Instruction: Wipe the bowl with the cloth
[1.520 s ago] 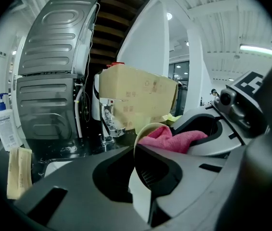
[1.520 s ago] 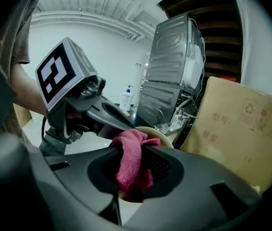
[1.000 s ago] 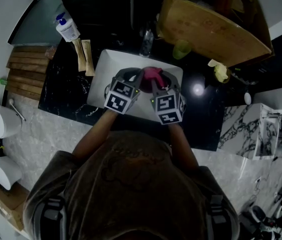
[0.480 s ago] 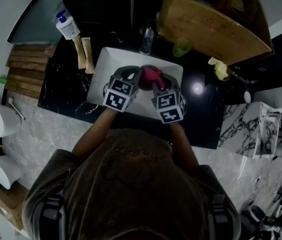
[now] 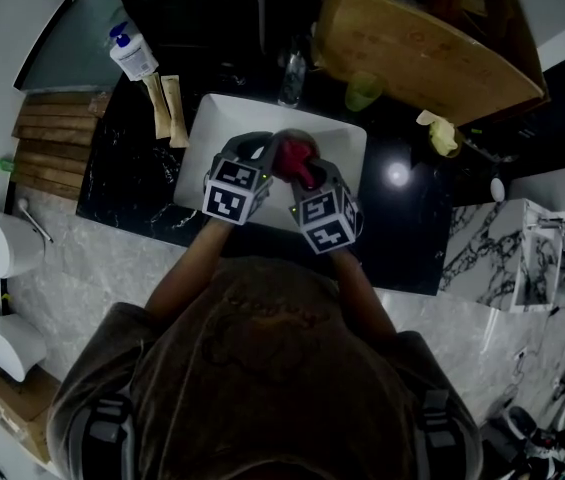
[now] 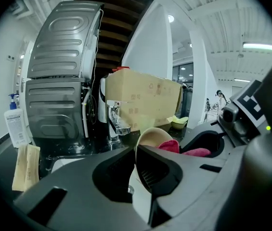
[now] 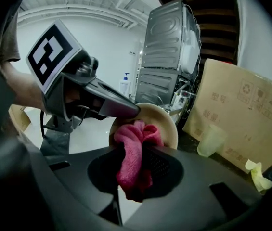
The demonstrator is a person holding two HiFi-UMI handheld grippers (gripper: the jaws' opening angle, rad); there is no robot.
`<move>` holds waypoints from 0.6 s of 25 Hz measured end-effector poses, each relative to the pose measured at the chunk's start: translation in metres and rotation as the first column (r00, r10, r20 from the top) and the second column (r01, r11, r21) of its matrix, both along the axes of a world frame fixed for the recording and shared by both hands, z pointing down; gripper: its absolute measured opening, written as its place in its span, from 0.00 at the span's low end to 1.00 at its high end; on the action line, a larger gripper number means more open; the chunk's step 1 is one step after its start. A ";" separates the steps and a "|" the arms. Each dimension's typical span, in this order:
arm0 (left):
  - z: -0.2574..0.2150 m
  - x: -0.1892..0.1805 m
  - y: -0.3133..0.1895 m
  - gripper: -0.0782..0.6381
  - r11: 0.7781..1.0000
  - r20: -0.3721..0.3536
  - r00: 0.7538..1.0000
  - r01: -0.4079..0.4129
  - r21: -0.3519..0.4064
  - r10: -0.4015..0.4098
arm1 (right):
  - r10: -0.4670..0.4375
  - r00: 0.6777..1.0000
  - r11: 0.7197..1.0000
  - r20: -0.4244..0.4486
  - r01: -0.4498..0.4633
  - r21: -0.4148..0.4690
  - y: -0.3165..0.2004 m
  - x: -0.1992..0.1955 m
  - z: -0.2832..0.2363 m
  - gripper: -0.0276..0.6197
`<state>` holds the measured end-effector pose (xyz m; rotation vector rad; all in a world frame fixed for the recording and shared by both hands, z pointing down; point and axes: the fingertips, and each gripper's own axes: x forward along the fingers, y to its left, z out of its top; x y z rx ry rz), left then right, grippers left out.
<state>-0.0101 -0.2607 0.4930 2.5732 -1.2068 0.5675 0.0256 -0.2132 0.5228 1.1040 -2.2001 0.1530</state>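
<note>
— Where is the bowl, please?
— The bowl (image 7: 168, 121), a beige one, is held up in the air over the white sink (image 5: 217, 133). It stands on its edge, and its hollow side faces the right gripper.
— Who holds it?
— The left gripper (image 6: 135, 160). Its jaws are closed narrow on the wall of the bowl near the rim, one jaw on the inside and one on the outside.
— And the cloth?
— The cloth (image 7: 133, 153) is pink and bunched together. The right gripper (image 7: 136, 170) has its jaws pressed on the middle of it. One part hangs down below the jaws, and the upper part lies against the inside of the bowl.
— Are the two grippers near each other?
— Very near. In the head view they stand side by side over the sink, with the cloth between their tips.
— What is around them?
— The sink is set in a black counter (image 5: 407, 233). Behind it is a chrome tap (image 6: 116, 126). Behind the tap stands a big cardboard box (image 5: 422, 53), and a pale green cup (image 7: 212, 141) stands just beside the box. At the left of the sink lie two long beige packets (image 5: 162, 110), and farther away is a soap bottle (image 5: 134, 56) with a blue pump.
</note>
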 end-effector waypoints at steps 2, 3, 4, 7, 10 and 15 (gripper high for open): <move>-0.001 -0.001 -0.001 0.15 1.000 -0.006 1.000 0.007 0.004 -0.007 | -0.017 1.000 1.000 0.017 0.017 0.005 0.002 -0.009 0.000 0.14; -0.001 -0.001 -0.001 0.15 1.000 -0.010 1.000 0.010 0.005 -0.010 | -0.026 0.999 1.000 0.034 0.025 0.009 0.003 -0.014 -0.001 0.14; 0.001 -0.002 -0.001 0.15 1.000 -0.014 1.000 0.016 0.004 -0.016 | -0.033 0.998 0.999 0.061 0.033 0.011 0.004 -0.018 -0.002 0.14; 0.009 -0.010 0.001 0.15 0.999 -0.019 0.999 0.041 -0.008 -0.041 | -0.050 0.983 0.999 0.179 0.050 0.001 0.012 -0.030 -0.006 0.13; 0.013 -0.016 0.000 0.15 0.998 -0.031 0.998 0.059 -0.012 -0.059 | -0.050 0.975 0.999 0.219 0.053 -0.009 0.015 -0.031 -0.006 0.13; 0.016 -0.022 0.001 0.15 0.997 -0.028 0.997 0.078 -0.016 -0.079 | -0.036 0.972 0.999 0.232 0.040 -0.011 0.012 -0.023 -0.008 0.13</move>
